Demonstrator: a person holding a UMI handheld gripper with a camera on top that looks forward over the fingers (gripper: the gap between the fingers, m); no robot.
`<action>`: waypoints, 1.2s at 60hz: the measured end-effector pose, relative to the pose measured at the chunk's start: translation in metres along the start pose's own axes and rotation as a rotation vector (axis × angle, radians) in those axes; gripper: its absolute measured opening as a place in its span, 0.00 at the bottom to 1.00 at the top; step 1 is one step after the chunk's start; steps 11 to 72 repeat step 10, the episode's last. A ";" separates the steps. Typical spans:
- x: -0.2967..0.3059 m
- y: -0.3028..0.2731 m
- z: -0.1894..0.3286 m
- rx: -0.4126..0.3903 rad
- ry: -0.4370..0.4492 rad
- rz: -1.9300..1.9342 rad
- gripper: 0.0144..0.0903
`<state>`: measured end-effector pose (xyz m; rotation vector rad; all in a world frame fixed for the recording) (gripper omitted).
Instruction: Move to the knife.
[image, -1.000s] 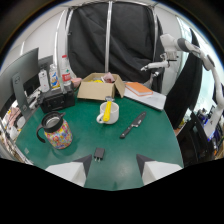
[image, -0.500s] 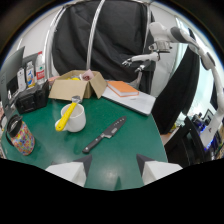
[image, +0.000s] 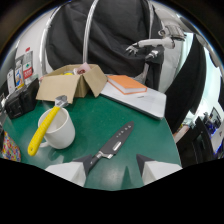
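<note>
A knife (image: 107, 148) with a black handle and dark blade lies on the green table (image: 150, 135), slanting from near my left finger up to the right. My gripper (image: 114, 170) is open, its two pale fingertips (image: 75, 171) just short of the knife, whose blade tip sits beside the left finger. Nothing is held between the fingers.
A white mug (image: 57, 131) holding a yellow-handled tool (image: 42, 130) stands left of the knife. Beyond are a cardboard box (image: 72, 82), an orange book (image: 127, 84) on white paper, a black device (image: 19, 99), and a white robot arm (image: 152, 45) at the back.
The view has moved forward and to the right over the table. The knife is now much closer, right at the fingers; the patterned mug has slid almost out of sight at the left.
</note>
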<state>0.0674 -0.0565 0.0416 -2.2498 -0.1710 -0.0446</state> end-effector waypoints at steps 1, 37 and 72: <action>0.000 0.000 0.000 -0.001 -0.002 0.000 0.93; -0.001 0.001 0.000 -0.010 0.000 -0.001 0.94; -0.001 0.001 0.000 -0.010 0.000 -0.001 0.94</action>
